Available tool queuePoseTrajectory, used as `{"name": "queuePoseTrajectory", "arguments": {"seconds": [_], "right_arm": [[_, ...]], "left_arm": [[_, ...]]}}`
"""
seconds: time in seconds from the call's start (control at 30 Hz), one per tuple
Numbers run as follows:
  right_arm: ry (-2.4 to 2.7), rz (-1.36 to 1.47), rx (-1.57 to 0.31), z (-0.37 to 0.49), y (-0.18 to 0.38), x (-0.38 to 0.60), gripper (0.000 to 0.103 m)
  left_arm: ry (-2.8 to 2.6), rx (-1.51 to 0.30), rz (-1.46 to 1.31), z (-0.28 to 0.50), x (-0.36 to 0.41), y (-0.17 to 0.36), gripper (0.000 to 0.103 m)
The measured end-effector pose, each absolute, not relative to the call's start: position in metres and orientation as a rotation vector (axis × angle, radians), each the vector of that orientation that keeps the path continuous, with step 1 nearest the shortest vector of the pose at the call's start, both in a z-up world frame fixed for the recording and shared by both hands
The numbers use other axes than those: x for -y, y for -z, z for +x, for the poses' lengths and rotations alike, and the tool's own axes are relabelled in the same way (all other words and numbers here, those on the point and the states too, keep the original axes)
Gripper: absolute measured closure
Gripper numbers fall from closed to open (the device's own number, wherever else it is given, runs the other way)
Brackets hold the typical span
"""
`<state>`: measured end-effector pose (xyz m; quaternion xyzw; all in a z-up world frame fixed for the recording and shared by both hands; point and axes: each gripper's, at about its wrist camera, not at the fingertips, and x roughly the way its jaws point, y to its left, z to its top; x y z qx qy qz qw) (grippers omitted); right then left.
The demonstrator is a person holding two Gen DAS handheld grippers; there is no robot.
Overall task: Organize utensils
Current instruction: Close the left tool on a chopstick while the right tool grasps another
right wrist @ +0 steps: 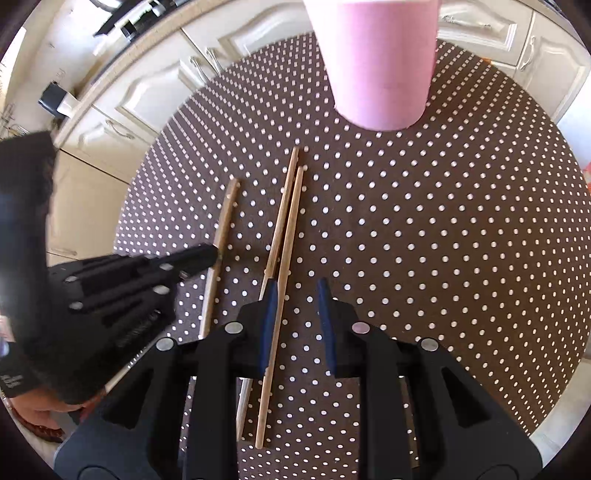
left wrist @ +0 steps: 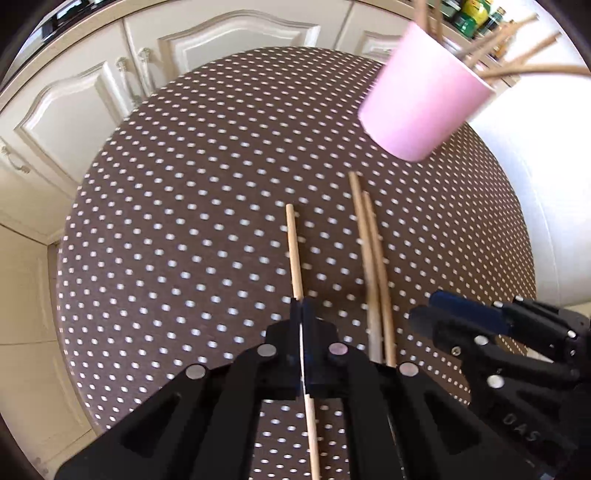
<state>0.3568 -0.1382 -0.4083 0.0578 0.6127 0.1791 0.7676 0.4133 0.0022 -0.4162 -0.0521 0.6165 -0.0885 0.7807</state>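
A pink cup (left wrist: 421,96) holding several wooden chopsticks stands at the far side of the round dotted table (left wrist: 184,184); it also shows in the right wrist view (right wrist: 380,62). My left gripper (left wrist: 302,314) is shut on a single chopstick (left wrist: 294,251) lying on the table, seen in the right wrist view too (right wrist: 225,221). Two more chopsticks (left wrist: 371,258) lie side by side to its right. My right gripper (right wrist: 297,295) is open just above them, with the pair (right wrist: 286,229) by its left finger.
White kitchen cabinets (left wrist: 92,96) run behind the table. Bottles (left wrist: 474,14) stand on a counter at the far right. The table edge curves close on the left and right.
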Motion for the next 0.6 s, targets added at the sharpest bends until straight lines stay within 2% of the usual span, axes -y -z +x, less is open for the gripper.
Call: {"name": "queuePoseTrajectory", "arguments": {"seconds": [0.3, 0.6], "right_arm": [[-0.348, -0.007, -1.348, 0.367, 0.419, 0.099, 0.080], [-0.332, -0.144, -1.349, 0.364, 0.420, 0.053, 0.081]], "left_arm": [[0.151, -1.344, -0.144, 0.425, -0.031, 0.419, 0.102], [0.217, -1.330, -0.286, 0.428, -0.052, 0.407, 0.102]]}}
